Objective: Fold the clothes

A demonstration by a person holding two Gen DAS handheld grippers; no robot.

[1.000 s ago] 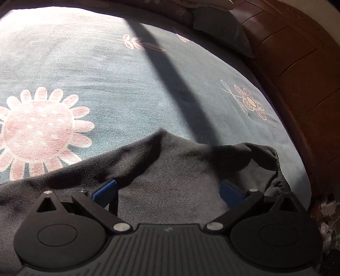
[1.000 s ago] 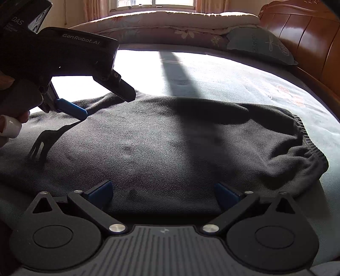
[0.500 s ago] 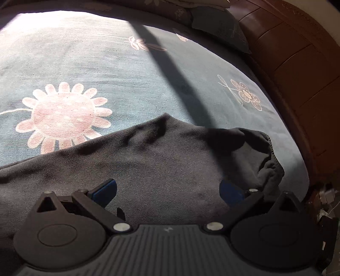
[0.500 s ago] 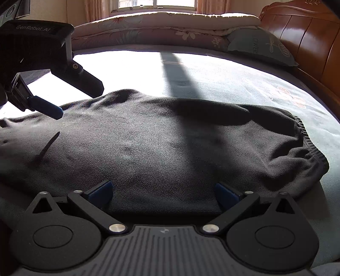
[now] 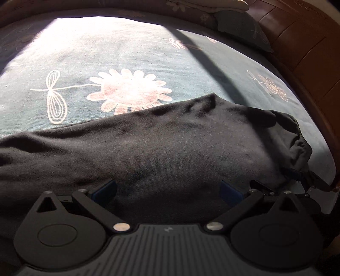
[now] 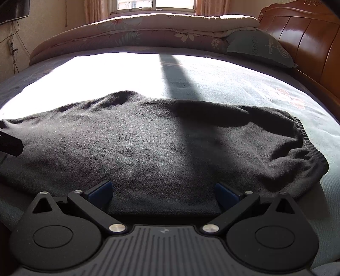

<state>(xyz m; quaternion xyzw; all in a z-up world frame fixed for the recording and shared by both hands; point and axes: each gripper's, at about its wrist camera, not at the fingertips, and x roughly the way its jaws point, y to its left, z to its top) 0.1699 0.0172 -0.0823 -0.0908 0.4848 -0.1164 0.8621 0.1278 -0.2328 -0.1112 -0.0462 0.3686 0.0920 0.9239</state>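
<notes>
Bedroom scene, teal bedsheet (image 5: 148, 55) with pink flower print seen in the left wrist view; a dark garment (image 5: 170, 144) is laid across the near part of the bed, long axis running left-right, ribbed elastic end (image 5: 297, 140) bunched at the right near the wooden bed frame (image 5: 301, 48). Left gripper (image 5: 167, 191) is held over the near edge of the garment, blue-padded fingers spread wide, nothing pinched. Part of the other gripper is seen at the right edge by the bunched end; a pillow (image 5: 240, 27) is lying far right at the headboard. A band of shadow is cast diagonally across sheet and cloth. Right wrist view: same garment (image 6: 148, 148) is spread flat over the sheet (image 6: 244, 85), long axis again left-right, elastic waistband (image 6: 306, 148) pointing right, left end running out of frame. Right gripper (image 6: 163, 191) is positioned at the near edge, fingers wide apart, cloth lying between them but not clamped. A dark piece of the left gripper is visible at the left edge. Folded quilt (image 6: 148, 29), pillow (image 6: 259, 46), window (image 6: 155, 4) and wooden headboard (image 6: 301, 42) are seen behind; nothing is lying on the garment.
</notes>
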